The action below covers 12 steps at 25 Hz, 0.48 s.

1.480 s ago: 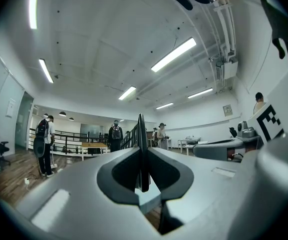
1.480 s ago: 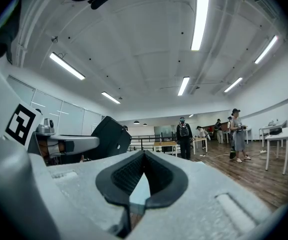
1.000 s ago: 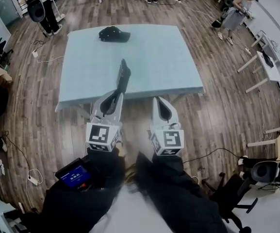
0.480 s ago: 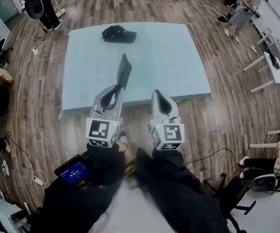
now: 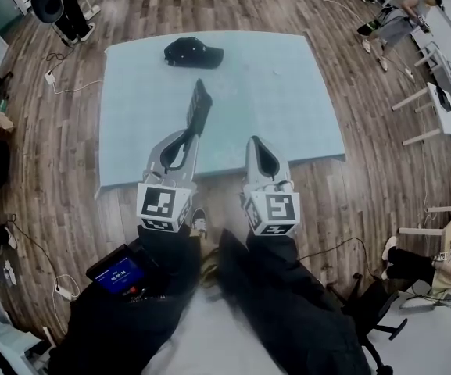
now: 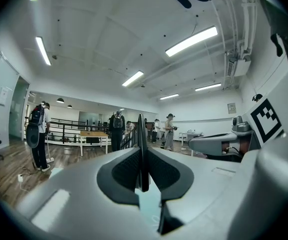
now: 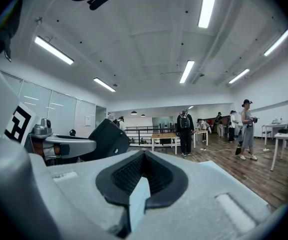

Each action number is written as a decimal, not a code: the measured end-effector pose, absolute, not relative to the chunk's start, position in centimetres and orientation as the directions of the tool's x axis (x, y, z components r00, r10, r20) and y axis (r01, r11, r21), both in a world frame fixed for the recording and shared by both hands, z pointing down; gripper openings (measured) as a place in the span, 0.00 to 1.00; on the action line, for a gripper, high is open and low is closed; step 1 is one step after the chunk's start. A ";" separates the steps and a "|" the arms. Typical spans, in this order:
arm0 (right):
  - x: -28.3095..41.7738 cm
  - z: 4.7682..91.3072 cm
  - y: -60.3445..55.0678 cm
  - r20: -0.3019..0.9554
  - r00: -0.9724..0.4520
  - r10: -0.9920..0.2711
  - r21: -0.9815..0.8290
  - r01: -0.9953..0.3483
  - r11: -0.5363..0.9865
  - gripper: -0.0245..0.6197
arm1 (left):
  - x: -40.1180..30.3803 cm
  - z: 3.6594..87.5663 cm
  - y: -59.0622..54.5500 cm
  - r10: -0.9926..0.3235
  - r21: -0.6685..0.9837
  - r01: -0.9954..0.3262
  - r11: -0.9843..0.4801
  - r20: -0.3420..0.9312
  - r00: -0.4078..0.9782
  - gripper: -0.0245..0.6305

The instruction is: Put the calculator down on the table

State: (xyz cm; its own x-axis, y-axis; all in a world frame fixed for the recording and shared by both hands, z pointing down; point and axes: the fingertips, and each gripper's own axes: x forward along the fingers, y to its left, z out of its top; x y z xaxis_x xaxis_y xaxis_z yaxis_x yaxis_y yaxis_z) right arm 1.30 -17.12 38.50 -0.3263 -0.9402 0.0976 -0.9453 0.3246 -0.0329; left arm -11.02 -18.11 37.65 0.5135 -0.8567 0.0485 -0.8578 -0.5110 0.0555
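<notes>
The calculator (image 5: 199, 108) is a flat dark slab standing on edge, held above the near half of the light blue table (image 5: 288, 92). My left gripper (image 5: 189, 136) is shut on its near end. In the left gripper view the calculator (image 6: 142, 144) shows edge-on as a thin dark line pinched between the black pads (image 6: 121, 171). My right gripper (image 5: 261, 142) sits beside it over the table's front edge, shut with nothing in it. In the right gripper view its pads (image 7: 129, 174) meet, and the calculator (image 7: 106, 138) appears at the left.
A black cap (image 5: 192, 53) lies at the table's far side. Wooden floor with cables surrounds the table. A person (image 5: 397, 23) stands at the upper right near white desks (image 5: 438, 104). A small device with a blue screen (image 5: 119, 274) hangs by my left side.
Both grippers have moved forward together toward the table, so their tips now reach over its front edge. The calculator stays upright in the left gripper.
</notes>
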 end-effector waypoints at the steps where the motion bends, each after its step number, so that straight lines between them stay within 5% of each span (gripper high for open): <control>1: 1.2 38.5 -17.4 0.102 -0.322 -0.941 -0.030 -0.947 0.321 0.04 | -11.2 37.8 -18.5 -0.856 0.060 -0.857 -0.512 0.051 0.515 0.11; 12: 2.0 39.1 -20.1 0.130 -0.354 -0.926 -0.074 -0.935 0.347 0.04 | -10.9 38.2 -21.0 -0.868 0.073 -0.870 -0.487 0.071 0.492 0.11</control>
